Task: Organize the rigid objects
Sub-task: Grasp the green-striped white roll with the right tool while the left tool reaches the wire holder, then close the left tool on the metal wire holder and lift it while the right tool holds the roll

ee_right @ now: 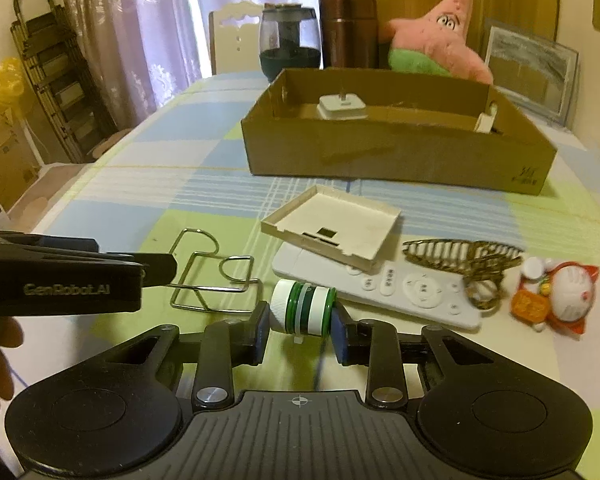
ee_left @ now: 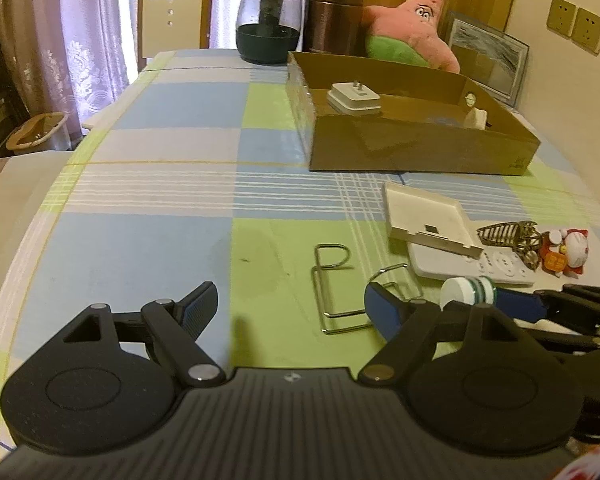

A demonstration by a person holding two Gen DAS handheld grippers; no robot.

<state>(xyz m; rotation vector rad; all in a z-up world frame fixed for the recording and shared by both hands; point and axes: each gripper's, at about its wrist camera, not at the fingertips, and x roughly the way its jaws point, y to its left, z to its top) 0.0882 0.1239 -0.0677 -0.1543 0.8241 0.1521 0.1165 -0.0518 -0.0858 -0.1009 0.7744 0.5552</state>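
So the checked table [ee_right: 148,184] is about half sorted from where I'm sitting. The cardboard box [ee_right: 380,152] at the back already has a white plug adapter [ee_right: 342,107] in it, plus another white bit in the right corner that I can't make out.

Loose in front of the box: the white remote [ee_right: 400,292] with a white tray lid [ee_right: 336,232] lying on its far end, a bent wire rack [ee_right: 208,276], a brass boat ornament [ee_right: 460,256] and a little lucky cat figure [ee_right: 560,300].

My right gripper [ee_right: 300,330] is clamped on the small green-and-white bottle [ee_right: 304,308], which lies on its side at table level just beside the remote, so I'd guess that goes in next. My left gripper [ee_left: 288,304] hangs open over the cloth near the wire rack, holding nothing.
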